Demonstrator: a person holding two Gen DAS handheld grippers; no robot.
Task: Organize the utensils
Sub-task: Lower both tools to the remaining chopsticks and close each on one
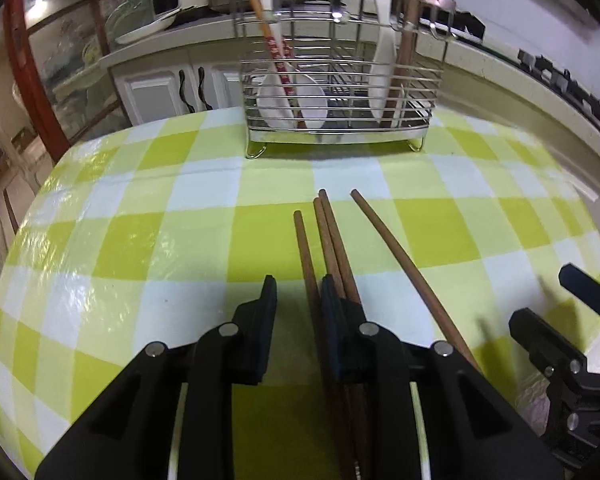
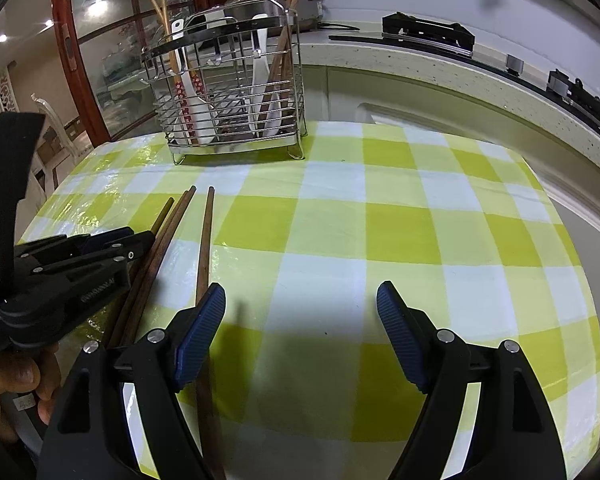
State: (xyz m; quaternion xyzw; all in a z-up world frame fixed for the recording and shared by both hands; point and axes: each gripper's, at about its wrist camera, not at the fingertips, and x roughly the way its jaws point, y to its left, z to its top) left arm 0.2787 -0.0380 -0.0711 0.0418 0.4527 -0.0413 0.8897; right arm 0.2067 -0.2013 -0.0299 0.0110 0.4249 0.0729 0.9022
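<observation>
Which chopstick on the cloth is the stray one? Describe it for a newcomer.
Start at the wire utensil rack on the checked tablecloth. Four brown chopsticks lie in front of it. The stray chopstick is the rightmost, angled apart from the other three chopsticks.

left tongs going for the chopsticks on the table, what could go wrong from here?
1. The left tongs are open around one brown chopstick; the touching pair lies under the right finger, so closing may nudge or scatter it.
2. One thin stick gripped near one end could pivot or slip when lifted.
3. The wire caddy already holds spoons and chopsticks leaning at angles; an inserted stick may snag on them or the rim.
</observation>
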